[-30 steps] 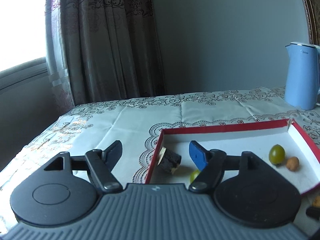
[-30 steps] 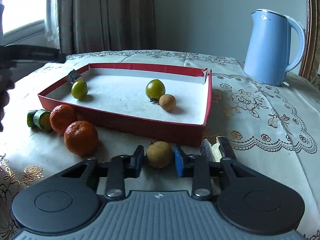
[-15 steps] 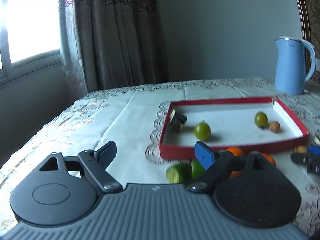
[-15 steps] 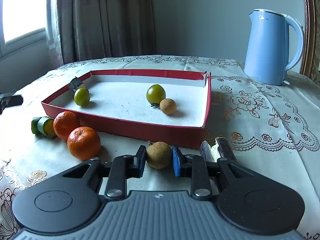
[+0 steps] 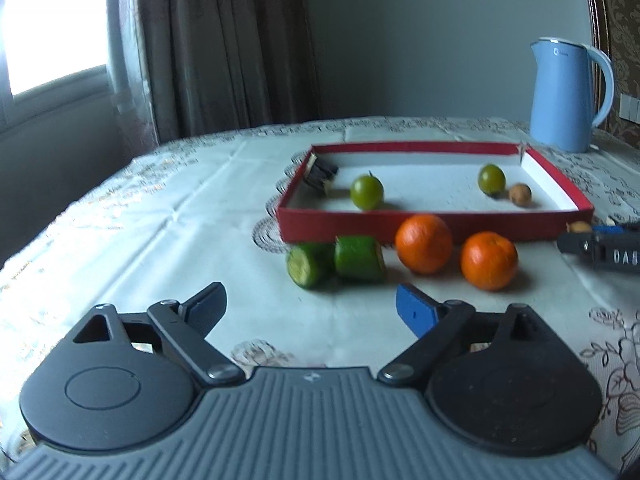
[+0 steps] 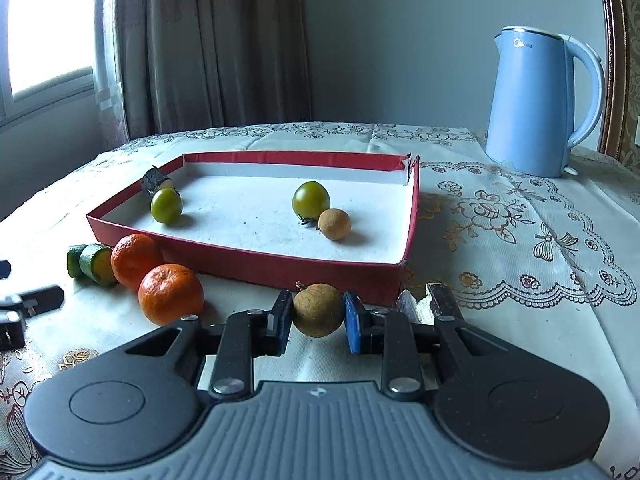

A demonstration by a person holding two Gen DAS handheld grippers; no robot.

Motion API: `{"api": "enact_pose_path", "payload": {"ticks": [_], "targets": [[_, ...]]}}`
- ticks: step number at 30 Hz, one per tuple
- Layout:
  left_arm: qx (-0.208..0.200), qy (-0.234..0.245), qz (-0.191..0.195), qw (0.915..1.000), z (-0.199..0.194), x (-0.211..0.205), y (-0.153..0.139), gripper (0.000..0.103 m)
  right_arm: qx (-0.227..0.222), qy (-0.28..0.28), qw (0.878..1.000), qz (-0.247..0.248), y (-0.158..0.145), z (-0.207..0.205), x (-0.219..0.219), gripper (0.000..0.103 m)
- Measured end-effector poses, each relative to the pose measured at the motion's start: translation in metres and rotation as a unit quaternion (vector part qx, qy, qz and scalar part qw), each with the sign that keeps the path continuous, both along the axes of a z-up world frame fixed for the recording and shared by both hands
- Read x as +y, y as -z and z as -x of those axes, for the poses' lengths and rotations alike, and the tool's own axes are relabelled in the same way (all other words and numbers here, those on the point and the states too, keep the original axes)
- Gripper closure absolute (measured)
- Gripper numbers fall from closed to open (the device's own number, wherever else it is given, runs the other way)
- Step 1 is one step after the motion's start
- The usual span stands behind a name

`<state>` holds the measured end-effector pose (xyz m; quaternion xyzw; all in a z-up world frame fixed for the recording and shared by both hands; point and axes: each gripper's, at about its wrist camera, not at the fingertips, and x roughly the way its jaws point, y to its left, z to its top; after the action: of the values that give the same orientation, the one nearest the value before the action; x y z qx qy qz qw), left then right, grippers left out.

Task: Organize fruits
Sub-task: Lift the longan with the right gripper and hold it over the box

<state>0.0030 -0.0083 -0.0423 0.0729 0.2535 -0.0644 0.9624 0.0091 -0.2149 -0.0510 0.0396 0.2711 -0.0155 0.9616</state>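
Tray [image 6: 248, 260] holds 4 items. Outside, at its front wall: 2 oranges [image 5: 424, 243], cucumber pcs [image 5: 356, 258]. R gripper [image 6: 316, 316] clamps longan [image 6: 318, 309] at tray's front-right corner. L gripper [image 5: 310, 306] jaws just widened, empty.

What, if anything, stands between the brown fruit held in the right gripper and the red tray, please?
Only the tray's near wall. The right gripper holds the brown fruit just in front of it, so it must be lifted over; nothing else blocks it.

Left gripper [image 5: 308, 308] jaws just opening, empty — cucumber pieces [image 5: 334, 261] ahead.
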Motion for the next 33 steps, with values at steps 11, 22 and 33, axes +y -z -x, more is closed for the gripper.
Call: {"api": "enact_pose_path", "payload": {"ticks": [11, 22, 33], "targets": [[0.032, 0.002, 0.019, 0.9993, -0.012, 0.003, 0.010, 0.008, -0.028, 0.000, 1.000, 0.011, -0.017, -0.006, 0.000, 0.076], [0.043, 0.004, -0.002, 0.9991, -0.012, -0.002, 0.014, 0.008, -0.092, 0.013, 0.996, 0.010, -0.051, -0.018, -0.001, 0.076], [0.038, -0.007, -0.014, 0.9991, -0.011, -0.004, 0.014, 0.008, -0.115, 0.024, 0.993, 0.001, -0.059, -0.031, -0.003, 0.076]]}}
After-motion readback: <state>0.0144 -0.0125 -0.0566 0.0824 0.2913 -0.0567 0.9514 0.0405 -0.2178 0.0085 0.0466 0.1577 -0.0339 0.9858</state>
